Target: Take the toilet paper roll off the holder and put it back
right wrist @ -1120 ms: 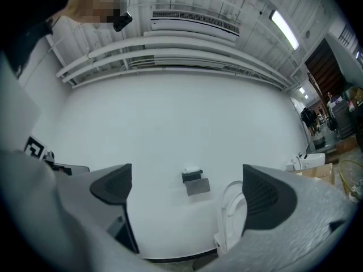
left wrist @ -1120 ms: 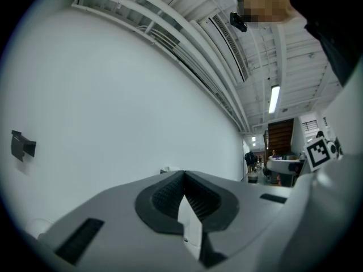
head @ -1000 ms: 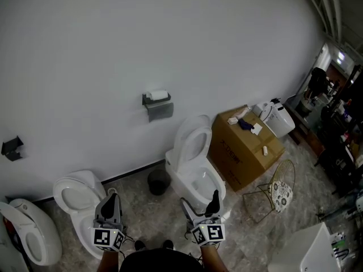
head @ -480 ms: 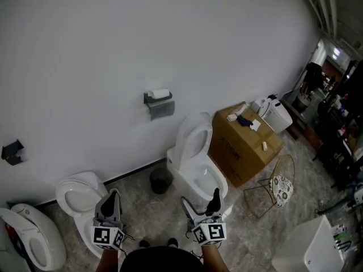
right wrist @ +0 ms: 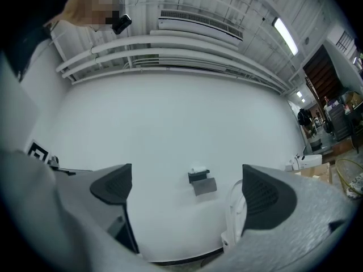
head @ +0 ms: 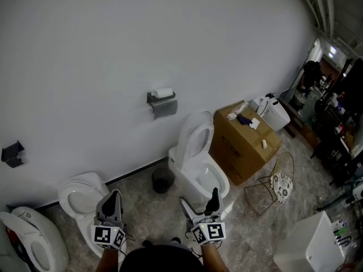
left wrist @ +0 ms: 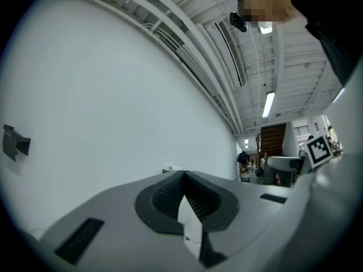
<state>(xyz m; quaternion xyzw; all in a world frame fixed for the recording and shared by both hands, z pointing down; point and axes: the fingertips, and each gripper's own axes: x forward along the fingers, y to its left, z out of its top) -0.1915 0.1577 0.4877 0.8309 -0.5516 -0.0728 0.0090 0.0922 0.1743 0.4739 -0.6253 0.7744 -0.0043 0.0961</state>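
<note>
Two hand-held grippers are hanging low at the bottom of the head view, well apart from the task's thing. The small white toilet paper roll point(head: 163, 93) is sitting, as it seems, on top of the dark grey metal wall holder point(head: 163, 107), which is mounted on the white wall above the white ceramic toilet point(head: 195, 169). The left gripper point(head: 113, 196) and the right gripper point(head: 200, 199) are both pointing toward that wall.

In the left gripper view, the black ribbed fingers point(left wrist: 164, 194) are pressing together with nothing between them.

In the right gripper view, the fingers point(right wrist: 265, 194) are standing wide apart and empty, framing the distant holder and roll.

The roll is probably going to handle as light and soft, denting easily. Taking it across its round sides with gentle pressure is looking like the safest hold.
</note>
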